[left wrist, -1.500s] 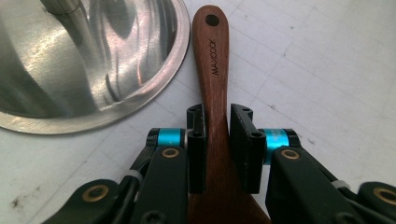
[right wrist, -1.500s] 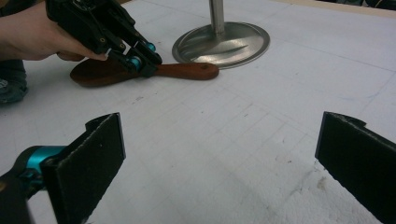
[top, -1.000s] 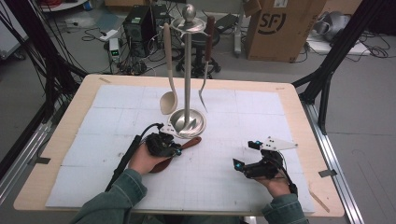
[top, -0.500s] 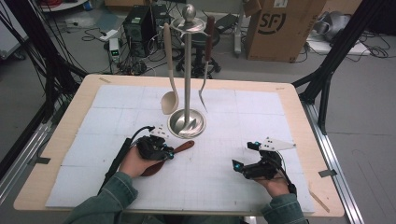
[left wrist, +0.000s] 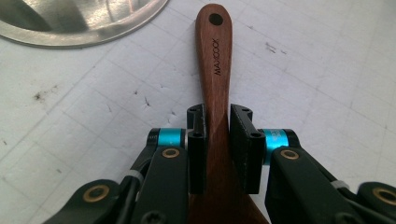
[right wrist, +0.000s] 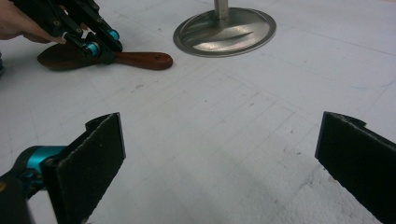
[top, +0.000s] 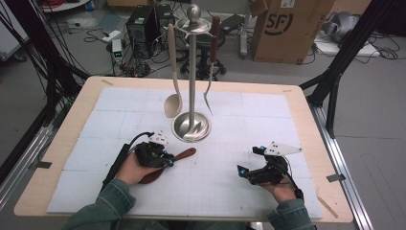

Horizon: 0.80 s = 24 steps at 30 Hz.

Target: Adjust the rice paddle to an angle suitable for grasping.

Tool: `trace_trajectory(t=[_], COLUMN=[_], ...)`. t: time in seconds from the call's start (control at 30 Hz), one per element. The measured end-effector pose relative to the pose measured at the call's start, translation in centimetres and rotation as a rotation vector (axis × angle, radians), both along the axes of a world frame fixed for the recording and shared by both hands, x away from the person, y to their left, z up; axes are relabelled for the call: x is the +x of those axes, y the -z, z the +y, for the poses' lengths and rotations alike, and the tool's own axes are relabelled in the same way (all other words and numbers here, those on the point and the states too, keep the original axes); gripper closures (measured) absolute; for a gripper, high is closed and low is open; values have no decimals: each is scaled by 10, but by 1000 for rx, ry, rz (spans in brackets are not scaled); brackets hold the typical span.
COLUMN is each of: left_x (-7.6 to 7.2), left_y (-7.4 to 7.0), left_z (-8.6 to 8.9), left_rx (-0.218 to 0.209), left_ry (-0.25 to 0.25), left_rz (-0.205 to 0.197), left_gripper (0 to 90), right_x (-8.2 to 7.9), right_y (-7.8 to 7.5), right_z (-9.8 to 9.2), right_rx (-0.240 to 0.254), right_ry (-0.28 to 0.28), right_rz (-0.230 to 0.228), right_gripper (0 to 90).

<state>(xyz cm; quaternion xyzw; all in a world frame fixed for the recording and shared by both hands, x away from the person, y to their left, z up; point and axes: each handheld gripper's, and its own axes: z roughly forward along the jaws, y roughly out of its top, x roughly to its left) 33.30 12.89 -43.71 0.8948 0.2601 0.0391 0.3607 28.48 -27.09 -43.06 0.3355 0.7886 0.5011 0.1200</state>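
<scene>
A wooden spatula (left wrist: 215, 88) lies flat on the white gridded table (top: 239, 187). Its reddish-brown handle carries the burned-in word "MAXCOOK", running lengthwise, with a round hanging hole just past the lettering at the handle's tip. In the left gripper view the handle points toward twelve o'clock, away from the camera, and widens toward the blade at six o'clock. In the high view the spatula's (top: 184, 154) long axis runs from the blade at about eight o'clock to the handle tip at about two o'clock, aimed toward the base of the stand.

The left tongs (top: 168, 161) are narrowed around the spatula's handle, one black pad on each side; in the left gripper view both pads sit against the wood. The person's left hand (top: 130, 167) holds them low over the table.

The right tongs (top: 249, 163) stand wide apart with nothing between them, resting low at about four o'clock from the stand, well apart from the spatula.

A polished steel utensil stand (top: 191, 125) rises at the table's centre, just beyond the handle tip. A pale ladle (top: 172, 103) hangs on its left and a dark-handled meat fork (top: 209, 98) on its right.

On the floor at one o'clock beyond the table sits a cardboard box (top: 292, 33) printed with "SF" inside an oval.
</scene>
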Motion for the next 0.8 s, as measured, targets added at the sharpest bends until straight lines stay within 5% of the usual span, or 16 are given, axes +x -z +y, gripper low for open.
trace_trajectory(t=[0.8], left_x=[0], left_y=[1], left_z=[0], left_rx=[6], left_ry=[-17], left_rz=[-9], left_gripper=[680], right_x=[0], right_y=[1], right_z=[3], right_rx=[-11], right_ry=[-8], right_rz=[-3], right_gripper=[2])
